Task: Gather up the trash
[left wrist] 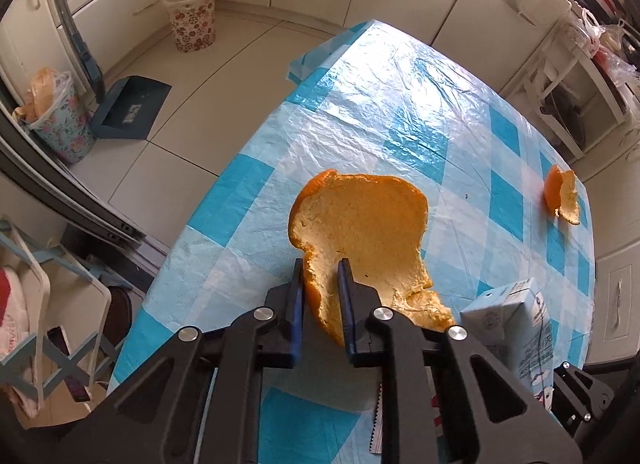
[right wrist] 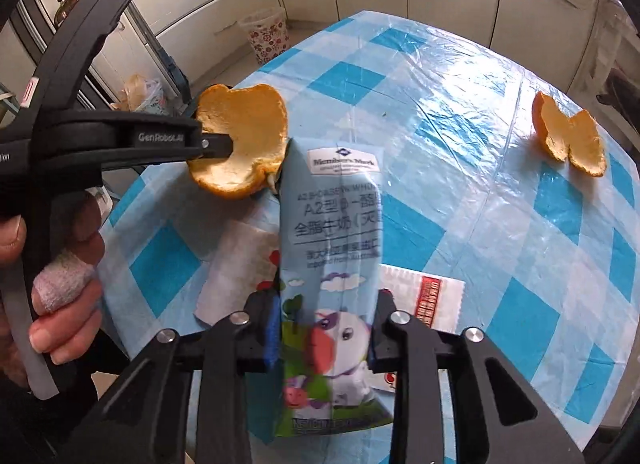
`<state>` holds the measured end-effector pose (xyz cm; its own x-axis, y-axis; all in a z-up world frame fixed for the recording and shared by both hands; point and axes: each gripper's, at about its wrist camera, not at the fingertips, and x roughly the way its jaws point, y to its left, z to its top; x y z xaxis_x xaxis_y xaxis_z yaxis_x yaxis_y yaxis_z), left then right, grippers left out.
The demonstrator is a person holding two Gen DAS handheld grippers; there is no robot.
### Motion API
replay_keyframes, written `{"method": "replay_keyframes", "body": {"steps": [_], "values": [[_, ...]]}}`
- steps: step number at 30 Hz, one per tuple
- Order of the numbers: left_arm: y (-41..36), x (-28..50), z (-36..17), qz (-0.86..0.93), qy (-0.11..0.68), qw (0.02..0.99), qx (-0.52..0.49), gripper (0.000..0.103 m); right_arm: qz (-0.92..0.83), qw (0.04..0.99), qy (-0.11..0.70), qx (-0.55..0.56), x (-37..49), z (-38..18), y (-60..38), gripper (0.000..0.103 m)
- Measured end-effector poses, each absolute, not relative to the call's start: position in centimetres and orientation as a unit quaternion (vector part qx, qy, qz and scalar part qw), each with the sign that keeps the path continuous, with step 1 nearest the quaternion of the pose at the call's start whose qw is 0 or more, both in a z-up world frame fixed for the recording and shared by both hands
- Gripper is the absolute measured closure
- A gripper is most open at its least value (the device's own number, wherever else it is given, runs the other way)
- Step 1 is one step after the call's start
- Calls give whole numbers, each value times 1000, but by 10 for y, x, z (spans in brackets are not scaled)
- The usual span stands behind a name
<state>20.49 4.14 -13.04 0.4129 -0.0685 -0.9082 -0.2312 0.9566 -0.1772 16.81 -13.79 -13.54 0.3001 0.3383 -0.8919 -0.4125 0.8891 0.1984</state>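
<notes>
My left gripper (left wrist: 320, 268) is shut on a large orange peel (left wrist: 368, 224) and holds it above the blue checked tablecloth (left wrist: 380, 112). It shows from the side in the right wrist view (right wrist: 224, 144) with the peel (right wrist: 244, 132) in it. My right gripper (right wrist: 326, 300) is shut on a blue milk carton (right wrist: 332, 232) with a cartoon cow; the carton also shows in the left wrist view (left wrist: 512, 320). A second orange peel (left wrist: 562, 198) lies near the table's far right edge (right wrist: 568, 140). Two flat white wrappers (right wrist: 420, 296) (right wrist: 236, 264) lie on the cloth under the carton.
A floral waste bin (left wrist: 192, 18) stands on the floor by the cabinets beyond the table's far corner. A second floral bin (left wrist: 60, 120) with a bag and a dark dustpan (left wrist: 128, 108) sit on the floor at left. Cabinets ring the room.
</notes>
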Motion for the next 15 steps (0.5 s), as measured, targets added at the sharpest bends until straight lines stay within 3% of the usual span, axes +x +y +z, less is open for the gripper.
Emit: {"method": "replay_keyframes", "body": {"steps": [3,15], "values": [[35,200,-121,46,521,844,-123,94,236,812,533,-1,167,-126,-155,72],[8,187,-103,42,481,873,-73,94,207,834,510,36,158,-106,-207,72]]}}
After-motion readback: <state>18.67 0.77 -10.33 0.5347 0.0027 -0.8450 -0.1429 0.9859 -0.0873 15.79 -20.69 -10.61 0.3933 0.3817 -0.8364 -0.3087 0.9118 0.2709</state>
